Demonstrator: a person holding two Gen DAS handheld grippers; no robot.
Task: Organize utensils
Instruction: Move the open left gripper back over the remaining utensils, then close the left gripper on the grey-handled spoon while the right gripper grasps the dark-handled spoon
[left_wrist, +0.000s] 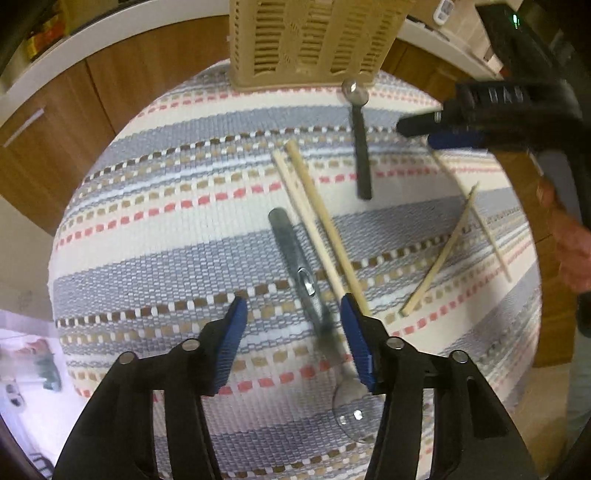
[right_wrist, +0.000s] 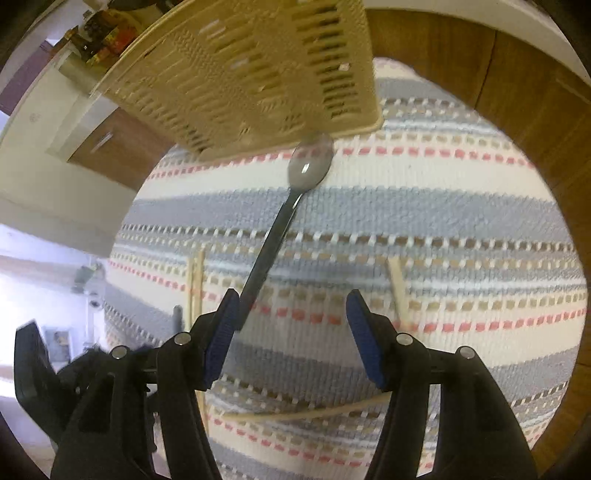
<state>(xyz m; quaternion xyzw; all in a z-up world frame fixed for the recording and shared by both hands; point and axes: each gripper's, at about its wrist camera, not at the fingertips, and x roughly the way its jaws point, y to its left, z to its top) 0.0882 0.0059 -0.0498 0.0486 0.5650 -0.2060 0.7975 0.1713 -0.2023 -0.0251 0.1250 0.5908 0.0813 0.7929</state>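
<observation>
The right gripper (right_wrist: 291, 332), spread wide and holding nothing, has the spoon (right_wrist: 275, 229) slanting away past its left finger toward the basket (right_wrist: 258, 74).

Two spoons (left_wrist: 361, 144) (left_wrist: 295, 266), four chopsticks (left_wrist: 325, 221) flat on mat; slotted beige basket (left_wrist: 314, 37) upright.

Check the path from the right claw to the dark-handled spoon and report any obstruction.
Nothing visible blocks it. The right claw is open, and the dark-handled spoon lies bare on the striped mat, its handle end beside the claw's left finger. The chopsticks lie off to the side.
</observation>
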